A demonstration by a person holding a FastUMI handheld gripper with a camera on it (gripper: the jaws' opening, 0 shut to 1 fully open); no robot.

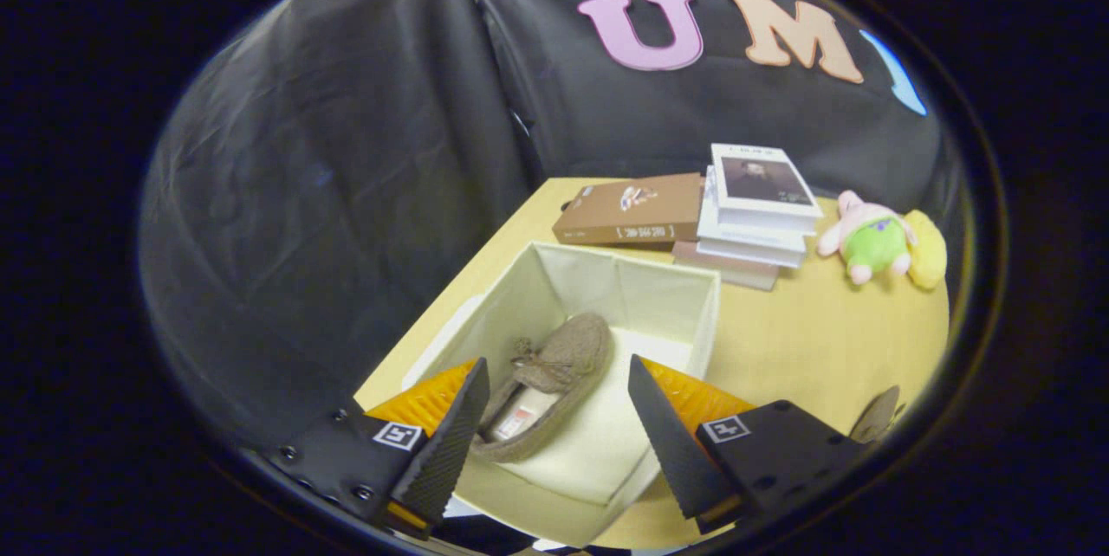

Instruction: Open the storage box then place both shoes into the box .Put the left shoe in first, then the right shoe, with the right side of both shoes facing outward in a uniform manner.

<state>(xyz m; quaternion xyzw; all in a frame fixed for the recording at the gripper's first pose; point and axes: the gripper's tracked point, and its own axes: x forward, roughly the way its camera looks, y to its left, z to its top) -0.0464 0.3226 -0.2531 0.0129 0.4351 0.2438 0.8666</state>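
The gripper (pixel 559 417) hangs over the storage box (pixel 667 287), its fingers spread wide and holding nothing. Between and just ahead of them one brown shoe (pixel 554 378) lies on the box floor, toward the left wall, so the box is open and the first shoe looks placed. The second shoe still has to go in; a brown shape beside the right finger may be it. Beyond the box lie stacked books (pixel 754 210), a brown box (pixel 632 210) and a plush toy (pixel 875 240) on the table (pixel 823 339).

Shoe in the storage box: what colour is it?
Brown-taupe, fuzzy, with a bow; the shoe lies in the cream storage box, between the open gripper fingers, in the gripper view.
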